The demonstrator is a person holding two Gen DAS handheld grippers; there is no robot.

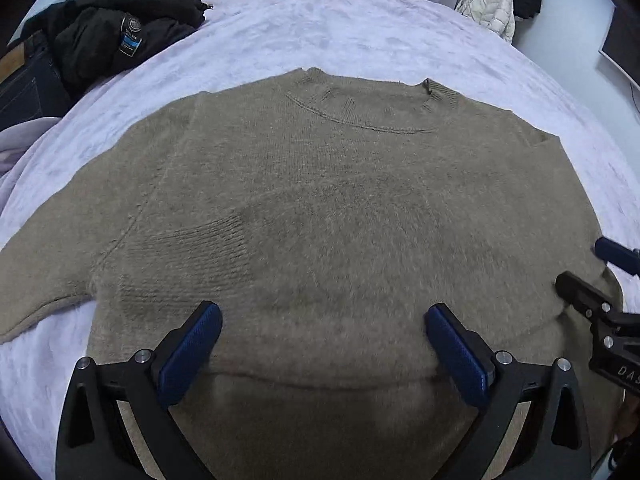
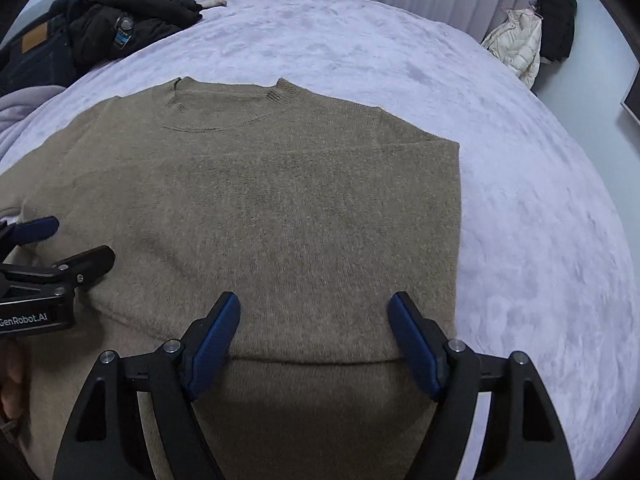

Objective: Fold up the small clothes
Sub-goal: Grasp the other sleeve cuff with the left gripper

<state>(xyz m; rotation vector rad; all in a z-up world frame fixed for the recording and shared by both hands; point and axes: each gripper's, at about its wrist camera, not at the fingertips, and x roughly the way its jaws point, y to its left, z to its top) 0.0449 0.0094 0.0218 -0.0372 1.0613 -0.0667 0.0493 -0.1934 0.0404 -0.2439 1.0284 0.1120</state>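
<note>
Taupe knit sweater (image 1: 320,208), flat, collar pointing away

The sweater's (image 1: 320,208) near hem runs off the bottom edge.

A sweater (image 2: 260,208) lies flat on the bed (image 2: 520,220), jackets (image 2: 120,28) behind it.

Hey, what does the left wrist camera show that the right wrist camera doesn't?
Only the left wrist view shows the sweater's unfolded sleeve spread over the bed. Only the right wrist view shows the straight folded side edge with bare blanket beside it. Both show the tan sweater, black jacket, white puffer coat, and the open left gripper and right gripper.
</note>
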